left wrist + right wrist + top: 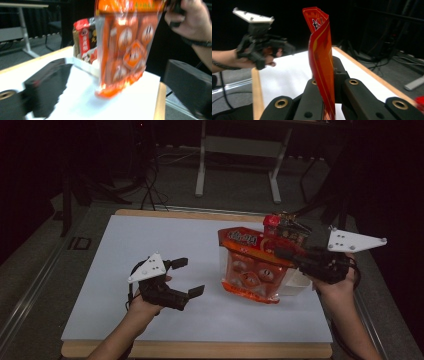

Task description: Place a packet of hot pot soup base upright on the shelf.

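1. Orange crinkly film makes up the snack bag (254,265), a flat pouch with a sealed header strip on top and small wrapped pieces visible through its clear front.
2. It hangs over the right half of the white table (150,250), its bottom edge at or just above the surface, in front of a white box (295,279) holding other packets (285,227).
3. The right gripper (286,254) has its jaws pressed together on the bag's upper edge; the right gripper view shows the thin header (322,55) pinched between them.
4. The left gripper (189,277) stands with its jaws spread wide, nothing between them, well apart from the bag on its left.
5. Likely handling: light, floppy and slippery, with loose contents that shift and swing the pouch.
6. Best hold is probably the stiff sealed header or a side seam; squeezing the middle could crush the pieces.
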`<control>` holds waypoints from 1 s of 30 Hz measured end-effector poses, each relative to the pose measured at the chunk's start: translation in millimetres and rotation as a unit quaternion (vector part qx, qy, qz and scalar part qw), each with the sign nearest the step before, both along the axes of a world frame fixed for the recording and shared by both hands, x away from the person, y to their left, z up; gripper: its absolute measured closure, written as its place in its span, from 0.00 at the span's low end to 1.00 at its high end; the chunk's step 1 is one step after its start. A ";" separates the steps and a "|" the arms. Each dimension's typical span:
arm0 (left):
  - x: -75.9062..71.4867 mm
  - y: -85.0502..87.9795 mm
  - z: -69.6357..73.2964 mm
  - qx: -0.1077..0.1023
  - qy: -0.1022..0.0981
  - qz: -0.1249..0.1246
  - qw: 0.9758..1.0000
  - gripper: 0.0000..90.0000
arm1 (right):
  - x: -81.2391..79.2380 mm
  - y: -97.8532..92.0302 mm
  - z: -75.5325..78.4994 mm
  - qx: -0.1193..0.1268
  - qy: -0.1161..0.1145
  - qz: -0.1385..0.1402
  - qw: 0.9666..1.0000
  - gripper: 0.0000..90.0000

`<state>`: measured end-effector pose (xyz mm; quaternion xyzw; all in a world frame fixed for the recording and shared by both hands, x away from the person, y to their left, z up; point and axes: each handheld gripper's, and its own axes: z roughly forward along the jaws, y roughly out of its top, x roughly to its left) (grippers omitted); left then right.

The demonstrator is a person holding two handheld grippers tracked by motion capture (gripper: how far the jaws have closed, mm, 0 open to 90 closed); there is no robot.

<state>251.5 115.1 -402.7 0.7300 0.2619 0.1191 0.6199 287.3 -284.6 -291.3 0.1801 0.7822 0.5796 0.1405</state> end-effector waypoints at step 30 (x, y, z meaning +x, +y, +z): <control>-35.0 40.4 -81.6 0.038 0.023 0.046 0.998 0.02 | 62.7 -83.4 -1.2 0.020 0.014 -0.127 0.992 1.00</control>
